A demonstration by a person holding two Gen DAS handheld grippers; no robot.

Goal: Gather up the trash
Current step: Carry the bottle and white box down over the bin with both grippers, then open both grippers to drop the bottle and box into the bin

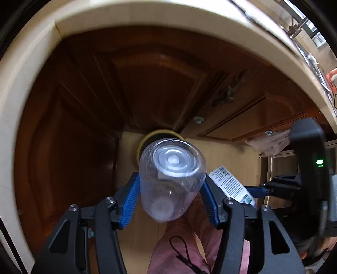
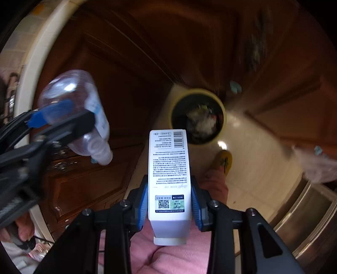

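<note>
Dark wooden cabinet doors [image 1: 160,84] with raised panels fill the middle of both views, under a pale curved counter edge [image 1: 147,19]. Pink clothing [image 2: 168,259] lies at bottom centre, a yellow slipper [image 2: 224,160] right of centre on the pale floor [image 2: 259,168].

The round yellow-rimmed waste bin [image 2: 199,117] stands on the pale tiled floor [image 2: 252,151], its mouth open upward though rubbish already lies inside. Dark brown wooden cabinet doors [image 2: 109,88] wall it in from nine through one o'clock, leaving no passage there. The cream desk edge [image 1: 147,16] overhangs above. From four to six o'clock the floor lies open, save a yellow slipper [image 2: 224,160] near the bin and a steel-framed unit [image 2: 311,212] at four o'clock.
</note>
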